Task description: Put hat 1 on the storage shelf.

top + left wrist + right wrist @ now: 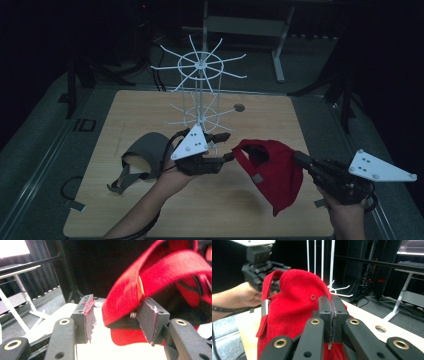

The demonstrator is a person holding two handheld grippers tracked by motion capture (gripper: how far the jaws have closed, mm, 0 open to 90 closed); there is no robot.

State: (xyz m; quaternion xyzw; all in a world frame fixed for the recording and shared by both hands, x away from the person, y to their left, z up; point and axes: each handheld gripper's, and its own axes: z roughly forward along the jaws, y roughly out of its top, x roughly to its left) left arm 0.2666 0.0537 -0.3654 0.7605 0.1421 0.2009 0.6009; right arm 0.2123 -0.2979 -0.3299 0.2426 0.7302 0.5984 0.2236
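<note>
We hold the red cap (272, 172) up over the lower right of the table (150, 215), right of centre in the high view, clear of the wood. Our right gripper (300, 160) has it pinched: in the right gripper view the two jaws stand pressed together with red fabric of the crown caught in the seam between the pads. Our left gripper (227, 146) reaches in from the frame's middle toward the cap's rear opening; in the left gripper view its jaws stand wide apart, the right-hand pad (150, 320) touching the underside of the red fabric, the left-hand one well clear, so it grips nothing yet.

The work in hand looks like hanging the cap on the white wire rack (200, 65) standing at the upper centre of the frame. To do this step well, we judge that the left gripper should close on the back strap (265, 306) or the rim beside it, not on loose crown cloth, so the opening stays spread for a hook. We want the right grip kept firm until the left has closed, then both lifting level toward a free prong. The grey cap (145, 155) lying at the left of the table can wait; we should keep our forearm off it.
</note>
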